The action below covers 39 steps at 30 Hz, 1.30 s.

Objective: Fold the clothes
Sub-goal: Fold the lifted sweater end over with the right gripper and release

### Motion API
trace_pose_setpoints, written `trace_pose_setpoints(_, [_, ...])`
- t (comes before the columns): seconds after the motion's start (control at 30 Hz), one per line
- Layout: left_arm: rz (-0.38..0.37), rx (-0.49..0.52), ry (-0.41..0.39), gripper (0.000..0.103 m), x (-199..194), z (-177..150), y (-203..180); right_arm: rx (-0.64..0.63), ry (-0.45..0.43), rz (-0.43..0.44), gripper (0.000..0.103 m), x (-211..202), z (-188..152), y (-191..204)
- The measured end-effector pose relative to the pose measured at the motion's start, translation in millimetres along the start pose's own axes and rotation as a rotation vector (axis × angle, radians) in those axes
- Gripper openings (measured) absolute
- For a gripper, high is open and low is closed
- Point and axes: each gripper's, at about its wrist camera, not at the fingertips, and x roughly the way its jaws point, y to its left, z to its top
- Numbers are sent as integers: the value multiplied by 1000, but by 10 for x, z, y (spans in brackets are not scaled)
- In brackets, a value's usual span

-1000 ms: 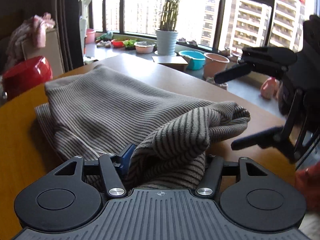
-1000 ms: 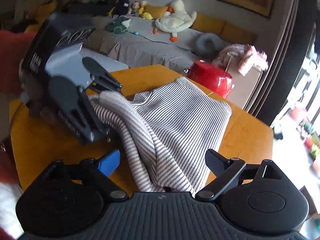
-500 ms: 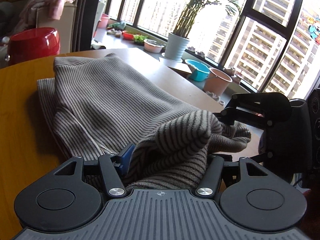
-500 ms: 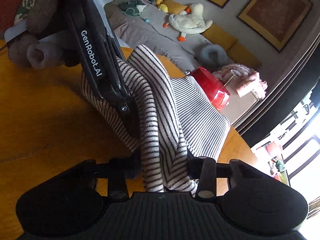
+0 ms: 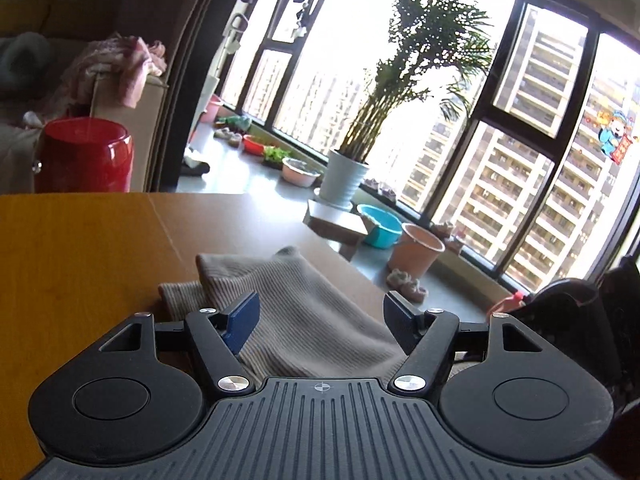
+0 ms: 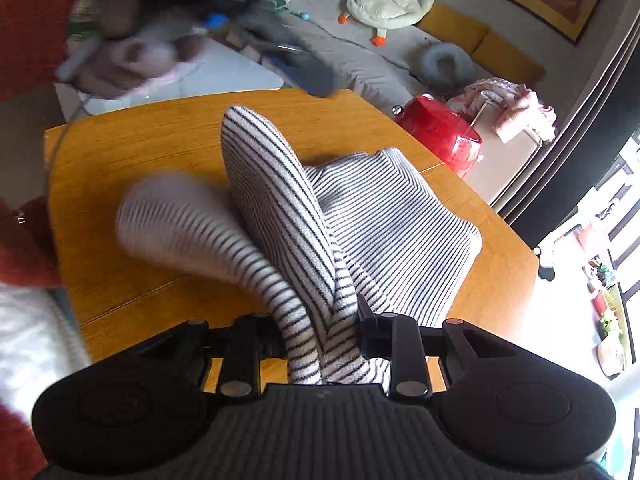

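A striped knit garment (image 6: 384,216) lies on the wooden table (image 6: 140,148). My right gripper (image 6: 320,316) has a bunched fold of it (image 6: 264,168) between its jaws. The jaws are closing and press on the cloth, and the fold stands up off the table. In the left wrist view my left gripper (image 5: 320,304) is open, blue pads (image 5: 242,320) bare, above the garment (image 5: 280,276) without touching it. In the right wrist view it is only a dark blur in a hand (image 6: 140,48), up and to the left.
A red pot (image 6: 440,136) stands past the table's far edge. Beyond the table are a window sill with a potted plant (image 5: 344,184) and coloured basins (image 5: 380,226), and a sofa with a plush duck (image 6: 388,0). Bare wood (image 5: 80,248) lies left of the garment.
My left gripper let go of the fold, rose and pulled away, with its pads now bare. My right gripper closed from wide open onto that fold and holds it up.
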Motion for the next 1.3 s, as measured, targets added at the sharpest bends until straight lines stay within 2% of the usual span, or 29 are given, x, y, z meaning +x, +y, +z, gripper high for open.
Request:
trace_pose_setpoints(0.03, [-10,-22,32,61,160,-5,34,-11,9,0,27,-99,16,16])
trace_pose_setpoints(0.1, [-19,-52,109,55,469,-41,104,-40,27,-3,27,-307,63,45])
trace_pose_setpoints(0.2, [-23,-35,216,55,783,-193,158,-88,28,8,27,-648,245,-10])
trace_pose_setpoints(0.33, [-45,23,233,55,830,-347,160,-57,3,55,27,-744,550,-338])
trace_pose_setpoints(0.43, [-65,17,244,55,808,-379,208,35,7,128,29,-350,726,-829])
trace_pose_setpoints(0.53, [-75,17,256,52,789,-408,260,165,30,210,31,207,690,-1248])
trace_pose_setpoints(0.6, [-85,-2,261,47,793,-399,317,263,57,257,32,568,549,-1439])
trace_pose_setpoints(0.67, [-98,-22,264,46,799,-394,366,332,82,280,35,863,409,-1561])
trace_pose_setpoints(0.83, [-77,-21,255,45,712,-376,394,455,82,360,52,1285,202,-1718])
trace_pose_setpoints(0.87, [-63,-17,246,47,647,-362,394,474,75,368,53,1305,174,-1748])
trace_pose_setpoints(0.93, [3,2,210,70,478,-319,415,513,60,384,56,1344,118,-1810])
trace_pose_setpoints(1.03, [133,36,167,82,241,-241,393,588,35,410,58,1376,-2,-1866])
trace_pose_setpoints(1.07, [161,42,155,83,184,-210,358,619,26,421,58,1389,-38,-1886])
trace_pose_setpoints(1.13, [125,44,130,85,71,-159,266,674,7,439,59,1420,-99,-1922])
trace_pose_setpoints(1.17, [76,49,121,87,17,-150,204,691,-4,444,60,1421,-124,-1926])
trace_pose_setpoints(1.23, [-32,79,115,99,-63,-150,27,725,-26,453,60,1421,-172,-1932])
trace_pose_setpoints(1.3, [-86,141,137,99,-28,-178,-195,737,-40,452,60,1425,-189,-1932])
